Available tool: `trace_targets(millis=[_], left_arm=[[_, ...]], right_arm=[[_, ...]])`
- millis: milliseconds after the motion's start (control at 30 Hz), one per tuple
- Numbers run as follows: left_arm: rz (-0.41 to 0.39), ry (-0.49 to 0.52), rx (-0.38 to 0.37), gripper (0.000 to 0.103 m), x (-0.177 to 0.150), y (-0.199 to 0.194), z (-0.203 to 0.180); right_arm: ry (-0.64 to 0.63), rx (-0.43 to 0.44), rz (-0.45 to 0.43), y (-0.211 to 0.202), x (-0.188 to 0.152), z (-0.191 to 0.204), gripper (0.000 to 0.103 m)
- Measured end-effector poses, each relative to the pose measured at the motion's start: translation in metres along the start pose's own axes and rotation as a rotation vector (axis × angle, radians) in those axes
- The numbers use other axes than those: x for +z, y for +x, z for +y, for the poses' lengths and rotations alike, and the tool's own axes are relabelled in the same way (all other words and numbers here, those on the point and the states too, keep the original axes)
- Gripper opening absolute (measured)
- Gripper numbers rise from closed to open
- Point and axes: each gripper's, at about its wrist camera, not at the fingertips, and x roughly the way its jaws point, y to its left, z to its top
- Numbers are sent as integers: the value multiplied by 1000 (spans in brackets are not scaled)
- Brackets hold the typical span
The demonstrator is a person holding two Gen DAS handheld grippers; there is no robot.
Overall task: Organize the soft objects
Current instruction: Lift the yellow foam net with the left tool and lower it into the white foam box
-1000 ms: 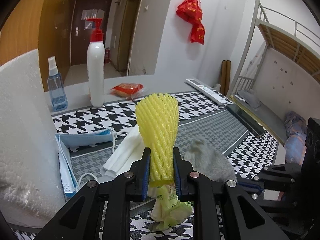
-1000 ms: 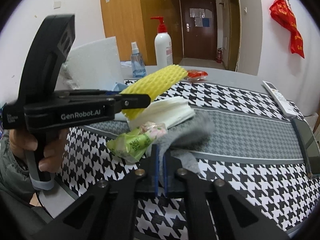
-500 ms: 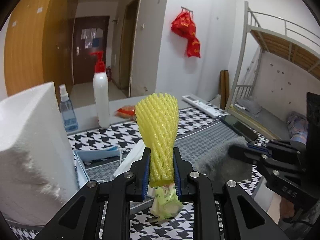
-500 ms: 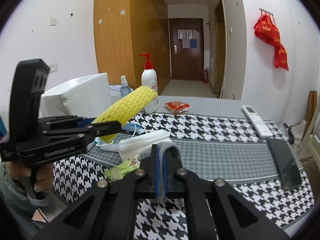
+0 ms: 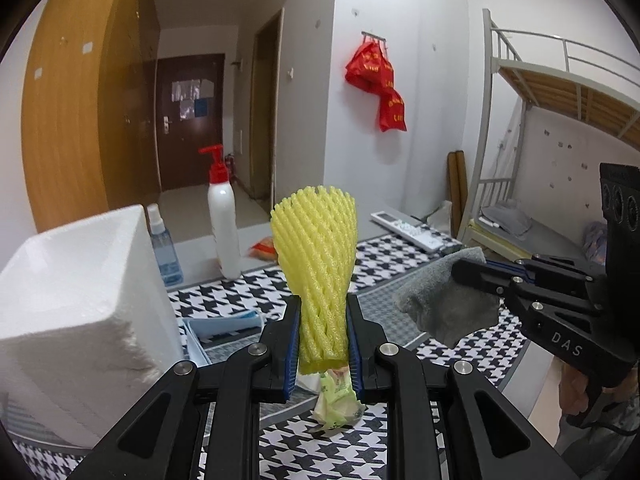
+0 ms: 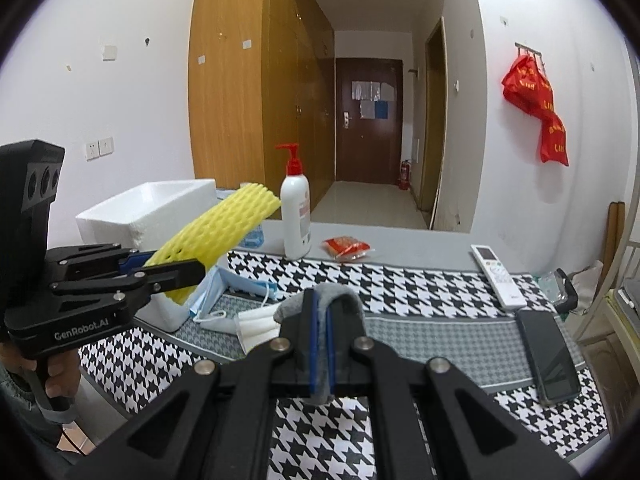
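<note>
My left gripper [image 5: 322,336] is shut on a yellow foam net sleeve [image 5: 318,264] and holds it upright above the table; the sleeve also shows in the right wrist view [image 6: 218,236]. My right gripper [image 6: 320,344] is shut on a grey cloth [image 6: 340,300], lifted off the table; the cloth also shows in the left wrist view [image 5: 444,304]. A white foam box [image 5: 76,300] stands at the left, open at the top [image 6: 152,208]. A green wrapper [image 5: 338,400] lies on the table below the left gripper. Face masks [image 6: 236,292] and white tissues [image 6: 256,326] lie beside the box.
On the houndstooth tablecloth [image 6: 400,284] stand a white pump bottle [image 6: 296,216] and a blue spray bottle [image 5: 164,248]. A red snack packet [image 6: 346,248], a white remote [image 6: 498,274] and a black phone [image 6: 552,360] lie at the right. A bunk bed [image 5: 560,120] is beyond.
Both grippers have risen well above the table with their loads. The grey cloth has come fully off the table. The foam box's open top has come into view.
</note>
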Motion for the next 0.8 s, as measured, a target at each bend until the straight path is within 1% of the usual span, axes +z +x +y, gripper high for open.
trace_targets(millis=[100, 300, 800], left_arm=[[-14, 11, 13, 22, 2, -6, -2], [-29, 11, 46, 22, 9, -14, 2], [-79, 19, 124, 22, 24, -30, 8]], right_arm=[[5, -4, -5, 0, 6, 1, 6], [-3, -1, -49, -8, 18, 6, 6], [-9, 20, -94, -9, 35, 12, 6]])
